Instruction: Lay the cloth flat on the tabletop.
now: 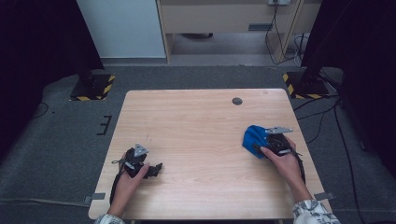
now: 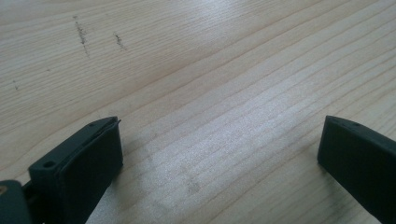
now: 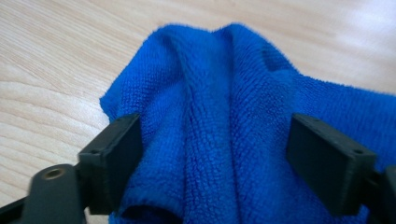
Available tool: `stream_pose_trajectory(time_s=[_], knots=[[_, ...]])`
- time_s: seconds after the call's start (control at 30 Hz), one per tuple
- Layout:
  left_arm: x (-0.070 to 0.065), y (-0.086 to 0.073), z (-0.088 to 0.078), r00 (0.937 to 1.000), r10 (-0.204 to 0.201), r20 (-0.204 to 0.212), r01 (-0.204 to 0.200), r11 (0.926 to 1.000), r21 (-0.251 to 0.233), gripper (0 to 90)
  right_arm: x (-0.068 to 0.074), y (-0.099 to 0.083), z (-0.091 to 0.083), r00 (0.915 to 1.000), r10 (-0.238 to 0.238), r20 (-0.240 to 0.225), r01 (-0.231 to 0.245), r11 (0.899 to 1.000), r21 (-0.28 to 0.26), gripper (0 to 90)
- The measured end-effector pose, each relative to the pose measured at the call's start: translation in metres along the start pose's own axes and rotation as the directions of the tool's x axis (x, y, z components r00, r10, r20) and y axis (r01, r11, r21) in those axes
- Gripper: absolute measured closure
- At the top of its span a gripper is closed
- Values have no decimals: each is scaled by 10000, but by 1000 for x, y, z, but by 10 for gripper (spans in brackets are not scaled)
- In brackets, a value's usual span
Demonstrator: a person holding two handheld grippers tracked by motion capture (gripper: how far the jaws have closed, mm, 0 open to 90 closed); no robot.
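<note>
Right tongs astride blue cloth, unlabelled

Even overhead light, pale sheen on the wooden table, dark side edges, soft blurry close-ups

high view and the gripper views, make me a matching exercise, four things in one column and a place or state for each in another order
Things
1. left gripper
2. right gripper
3. crumpled blue microfibre cloth
4. small dark round hole in the light wooden table

Places or states
A. bunched up on the table's right side
B. open over bare wood, nothing between its jaws
C. near the far edge, right of centre
D. open, its jaws on either side of a fold of cloth

Pairs: 1-B, 2-D, 3-A, 4-C
</note>
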State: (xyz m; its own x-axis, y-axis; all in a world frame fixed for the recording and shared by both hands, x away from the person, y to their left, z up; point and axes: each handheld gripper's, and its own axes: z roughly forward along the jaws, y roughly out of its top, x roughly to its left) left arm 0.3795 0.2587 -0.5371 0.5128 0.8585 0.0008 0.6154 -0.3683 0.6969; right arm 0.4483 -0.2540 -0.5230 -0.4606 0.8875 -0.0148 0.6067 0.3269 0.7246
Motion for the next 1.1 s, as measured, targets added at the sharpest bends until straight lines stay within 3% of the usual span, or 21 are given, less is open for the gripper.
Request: stream_pose_trajectory(time_s=[0.27,0.37,0.43,0.53,0.67,1.1], knots=[[0,0,0,10000,8,1,-8,10000,2,0,-8,-5,-1,9994,174,-306,-176,9998,-80,624],[0,0,0,10000,5,2,-5,10000,3,0,-14,-6,-4,9958,617,-678,-641,9974,-340,727],[0,0,0,10000,10,8,-10,10000,4,0,-14,-6,-5,9955,638,-698,-665,9971,-382,738],[0,0,0,10000,23,18,-23,10000,4,0,-12,-2,-13,9948,684,-756,-748,9935,-855,750],[0,1,0,10000,27,24,-27,10000,4,0,-2,5,-22,9931,561,-1030,-692,9893,-1285,753],[0,3,3,10000,43,47,-43,10000,-13,0,58,29,-39,9789,-597,-1952,198,9795,-2003,752]])
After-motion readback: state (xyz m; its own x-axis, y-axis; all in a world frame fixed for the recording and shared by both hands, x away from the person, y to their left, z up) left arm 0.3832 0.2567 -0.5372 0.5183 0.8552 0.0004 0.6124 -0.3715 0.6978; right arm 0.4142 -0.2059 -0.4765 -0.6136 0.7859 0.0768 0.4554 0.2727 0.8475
